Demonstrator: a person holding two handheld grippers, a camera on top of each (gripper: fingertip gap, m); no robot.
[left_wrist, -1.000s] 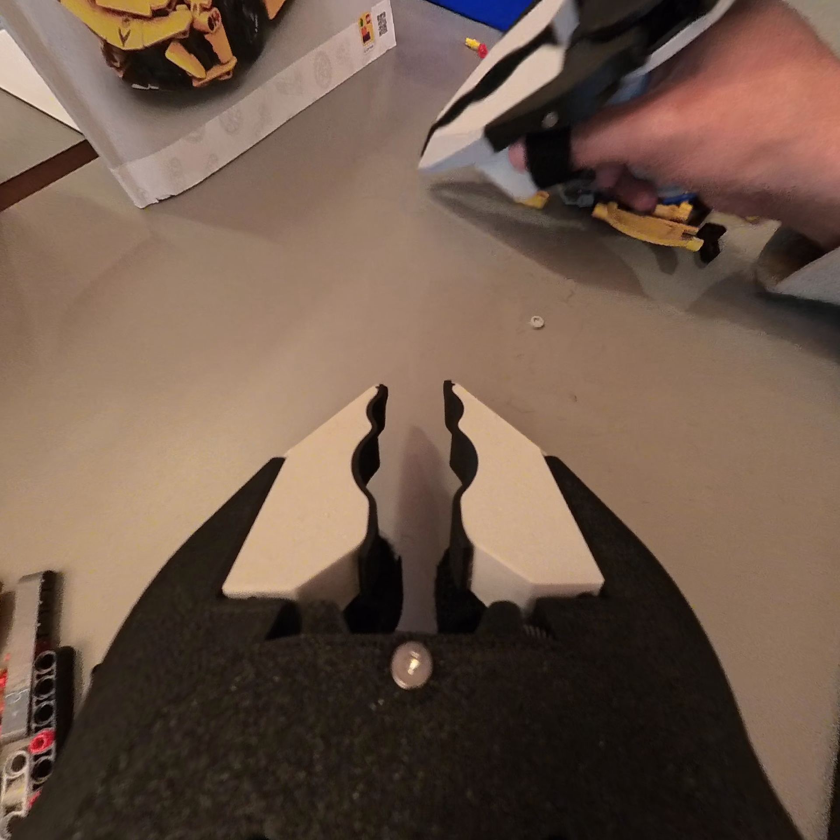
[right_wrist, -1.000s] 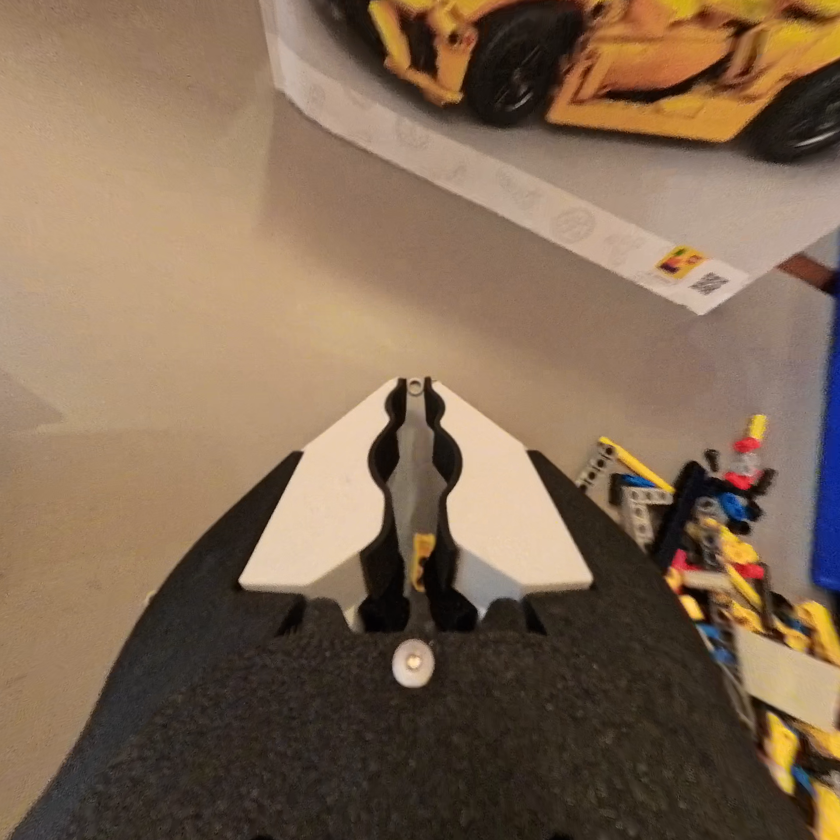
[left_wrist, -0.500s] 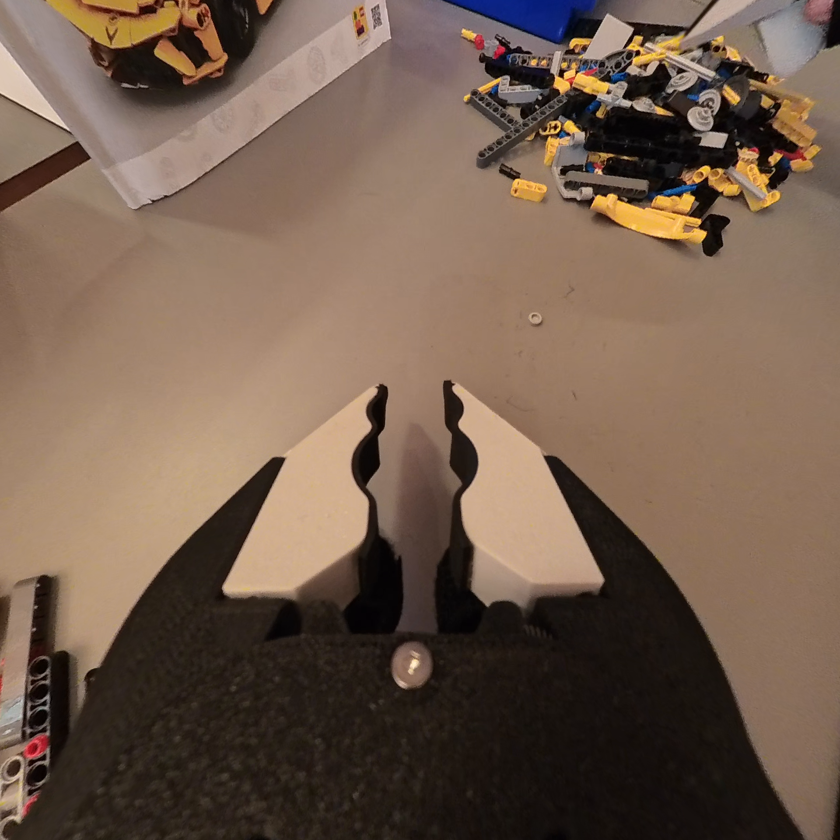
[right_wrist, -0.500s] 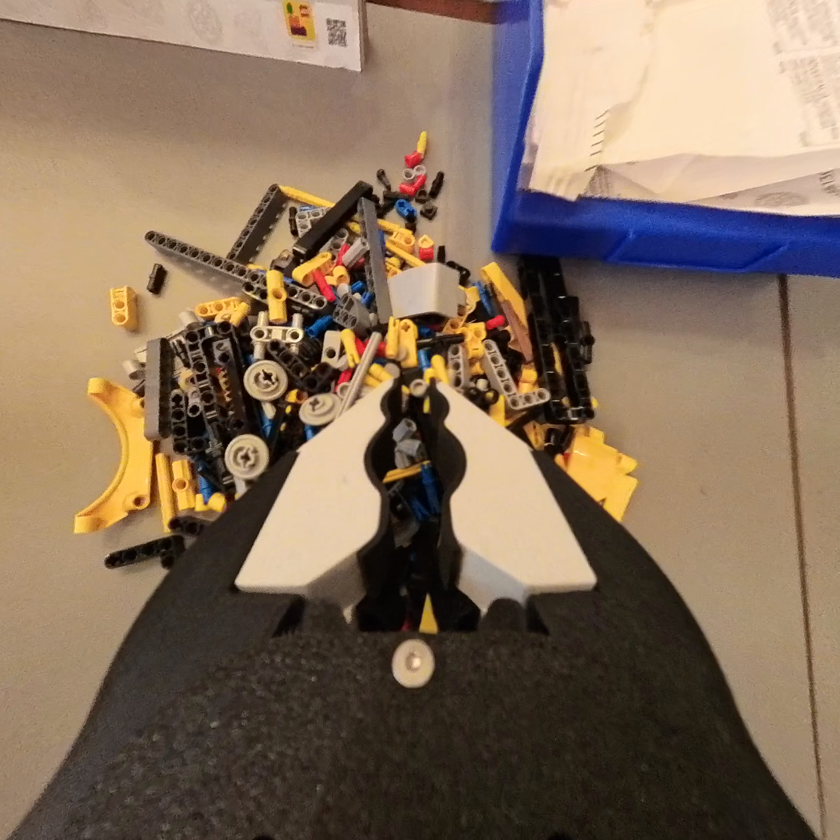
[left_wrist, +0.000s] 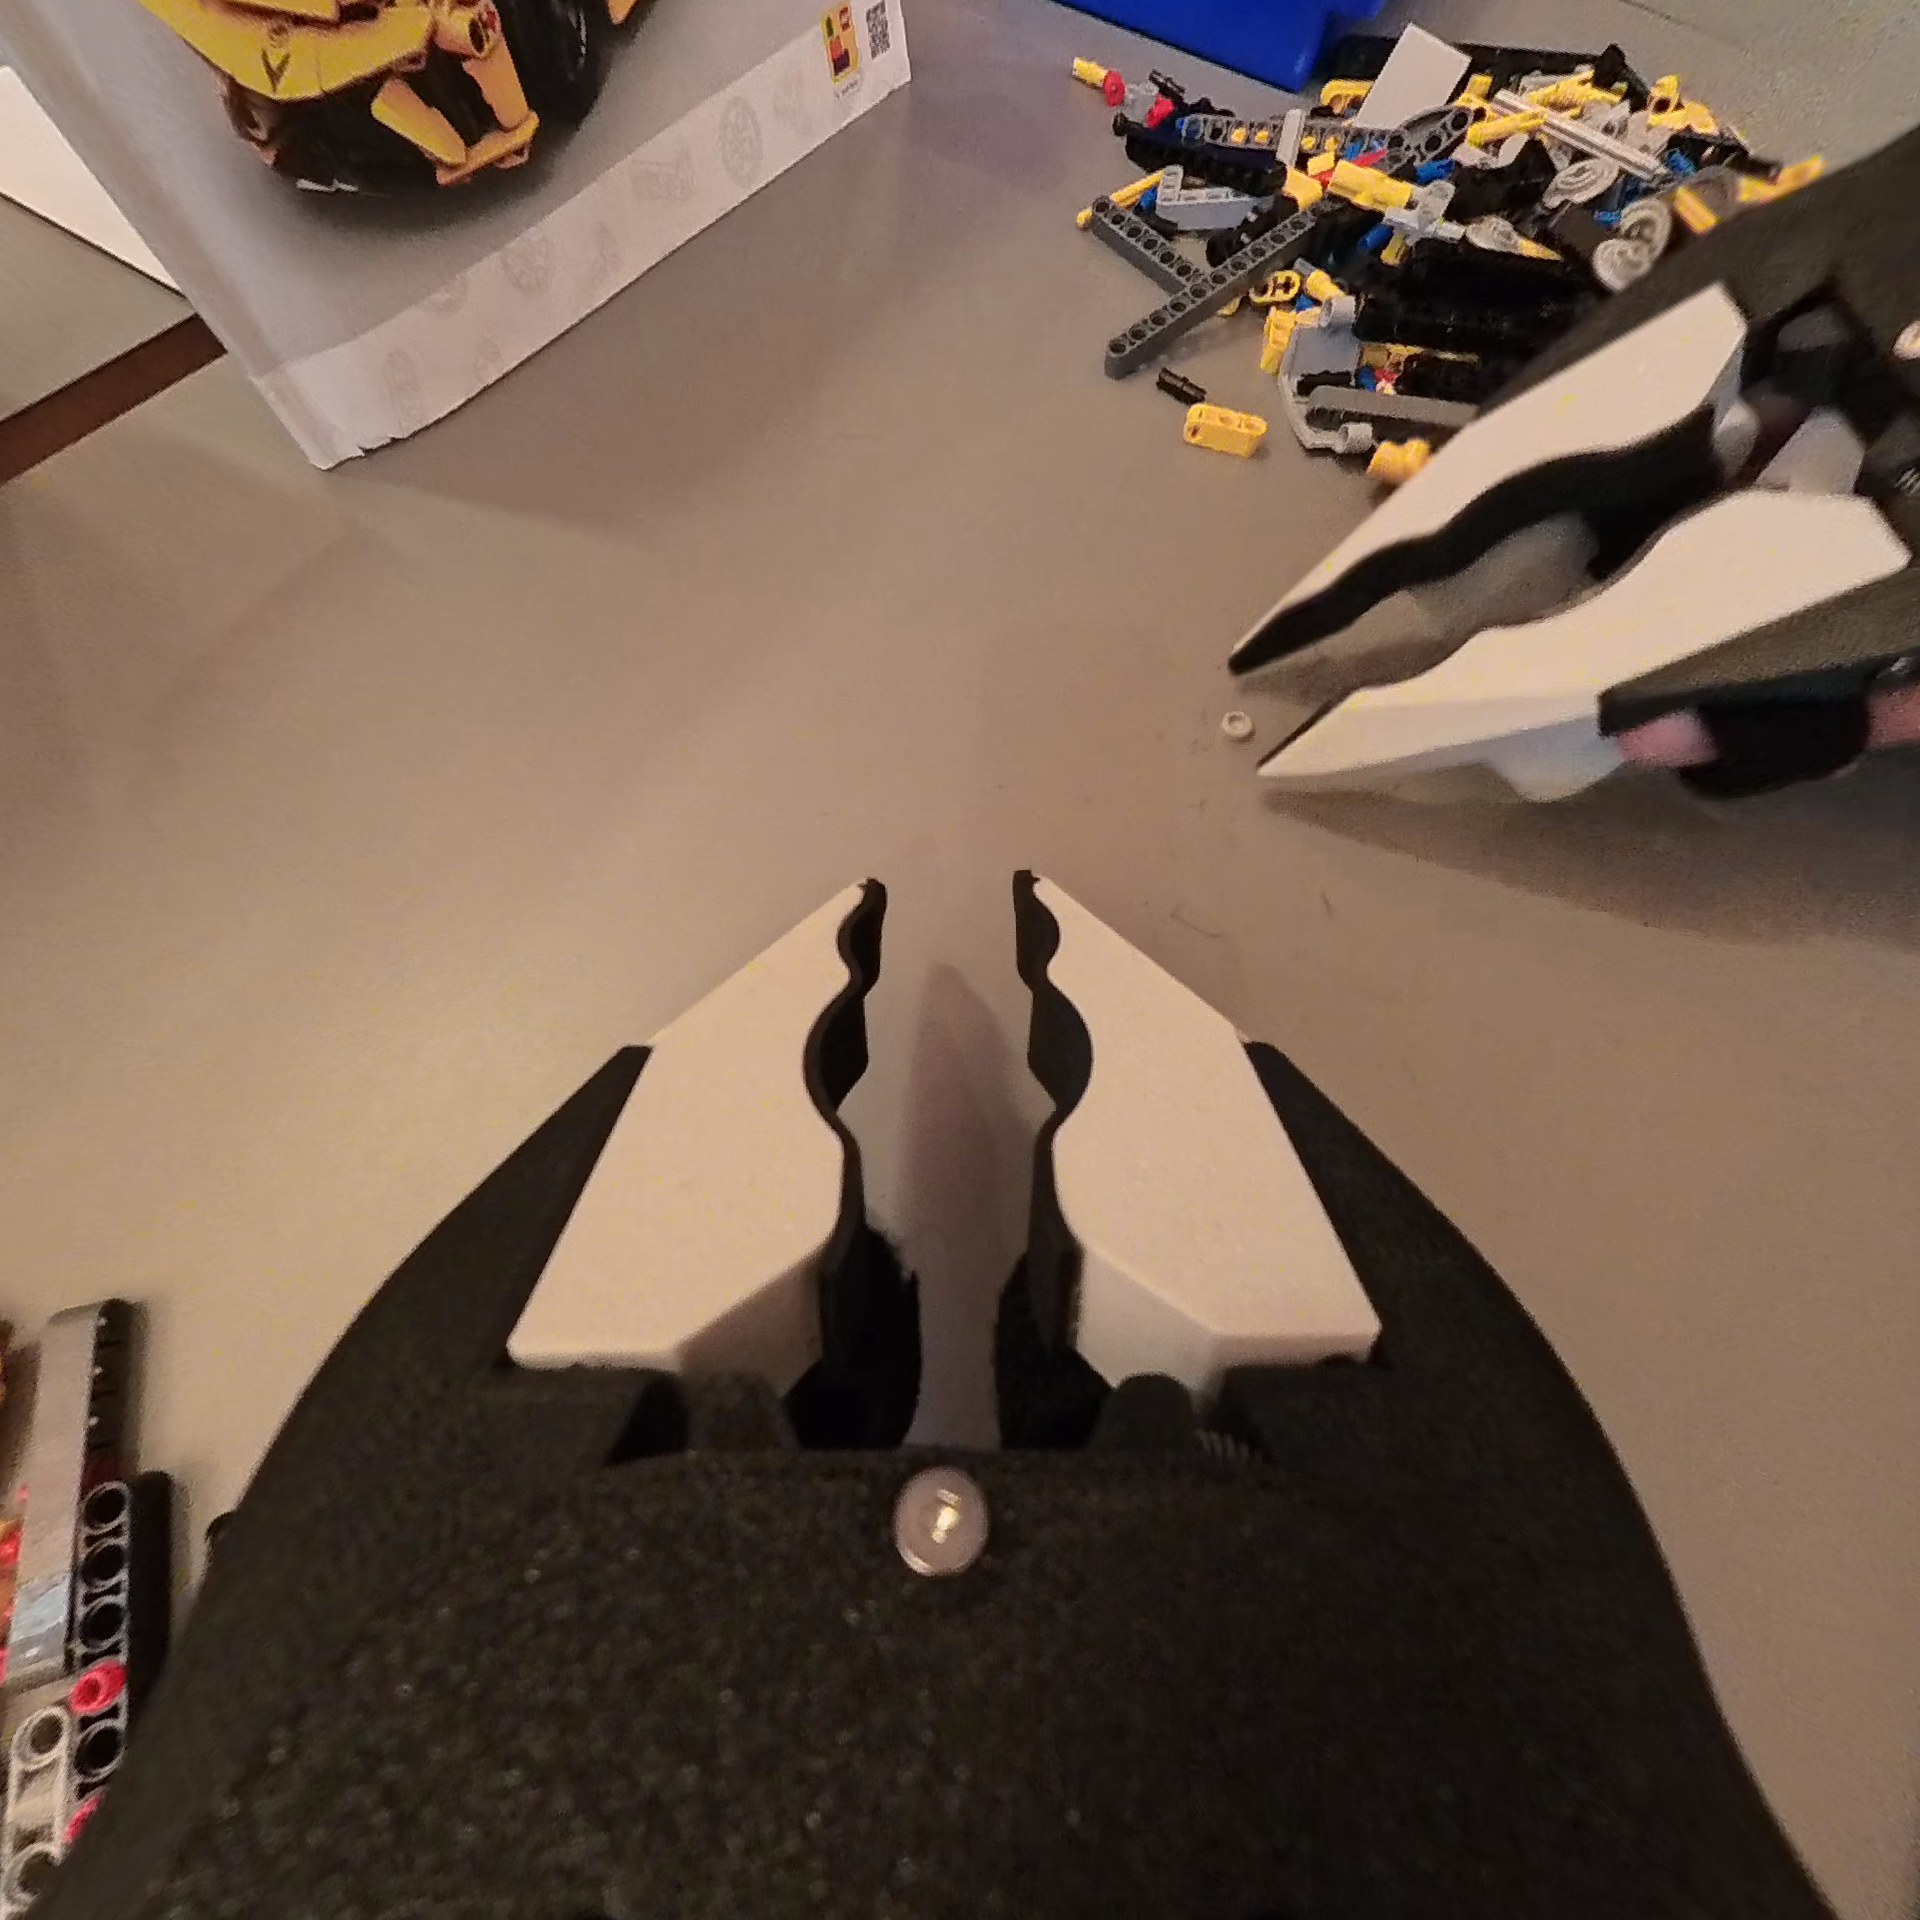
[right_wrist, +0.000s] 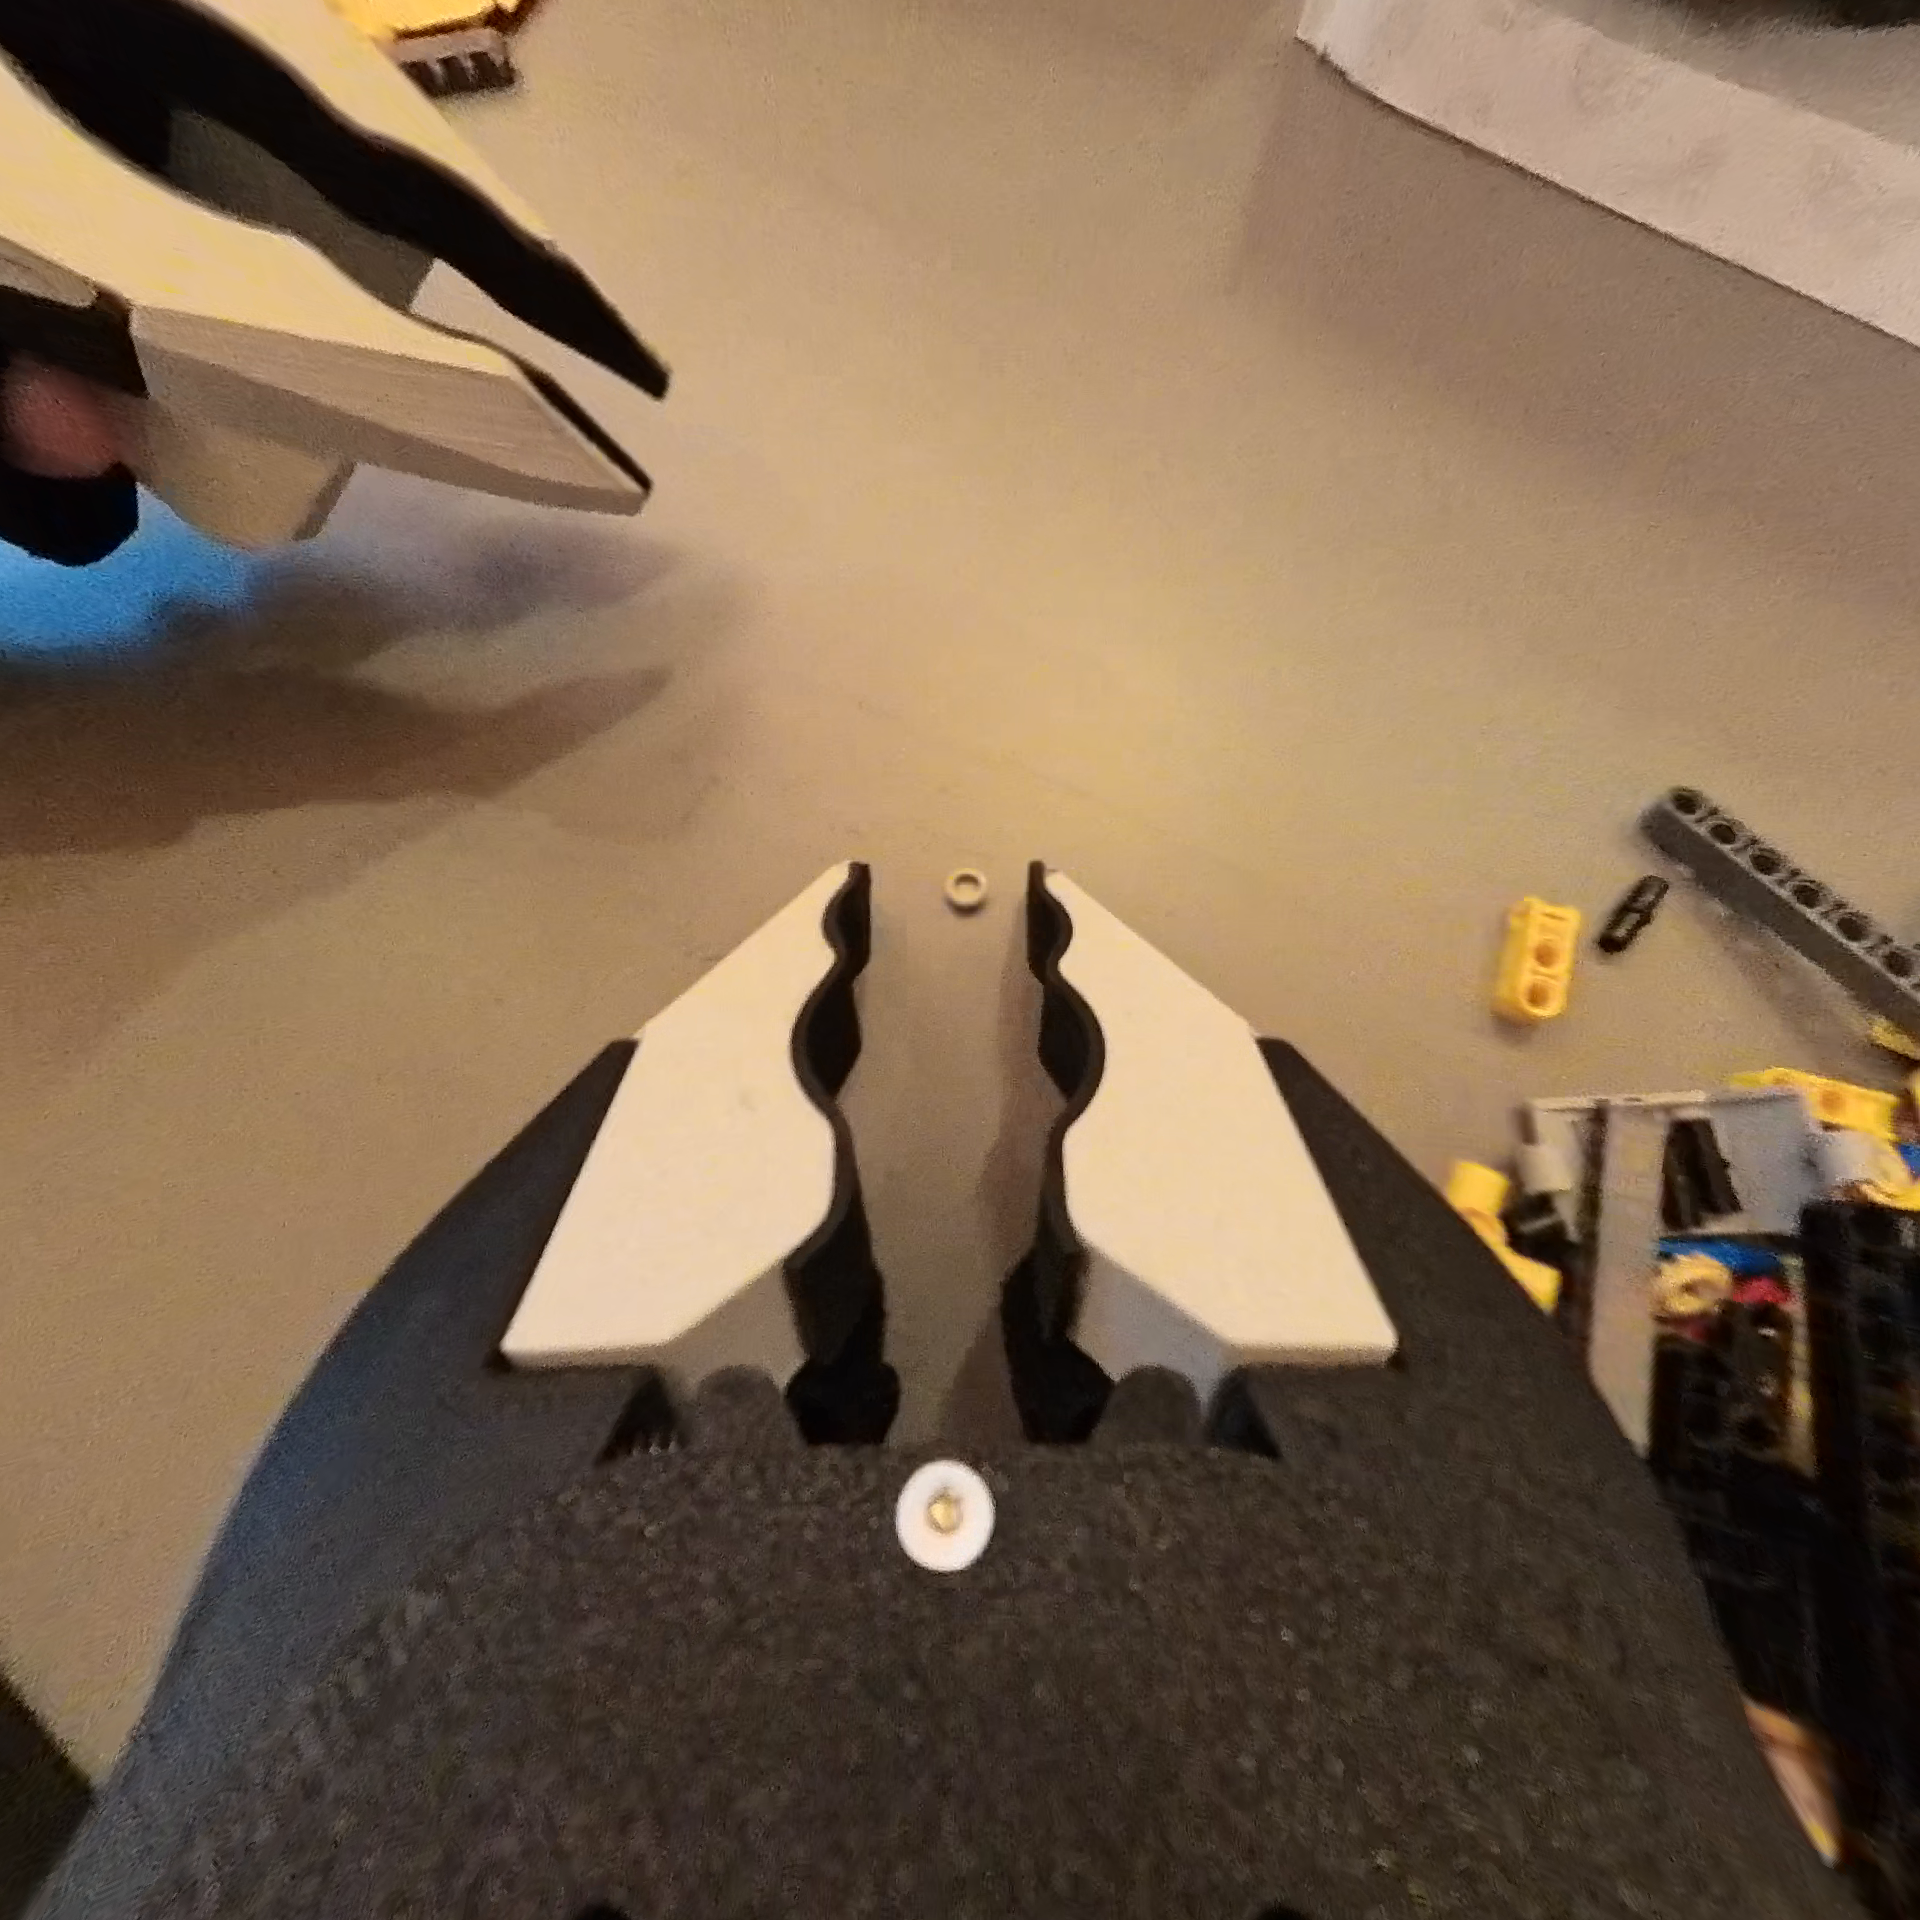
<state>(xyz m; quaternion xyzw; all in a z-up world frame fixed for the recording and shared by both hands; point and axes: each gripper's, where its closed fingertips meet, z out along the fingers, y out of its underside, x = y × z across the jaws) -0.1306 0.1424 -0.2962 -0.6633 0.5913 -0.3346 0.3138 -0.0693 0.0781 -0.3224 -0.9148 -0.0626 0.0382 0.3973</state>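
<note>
Left wrist view, box: a pale toy-set box (left_wrist: 582, 260) picturing a yellow car carries a small logo and a code square at its corner.
Left wrist view, grippers: the left gripper (left_wrist: 948, 883) hangs over bare grey table (left_wrist: 520, 727), jaws parted and empty; the right gripper (left_wrist: 1247, 717) reaches in from the right, tips bracketing a small grey ring (left_wrist: 1235, 724).
Right wrist view, ring: the ring (right_wrist: 967, 889) lies on the table between the right gripper's (right_wrist: 948, 868) spread tips, untouched.
Right wrist view, surroundings: a yellow connector (right_wrist: 1536, 961) and a grey holed beam (right_wrist: 1808, 925) lie to the right.

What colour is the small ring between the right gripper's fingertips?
Light grey ring; clearest in the right wrist view.
</note>
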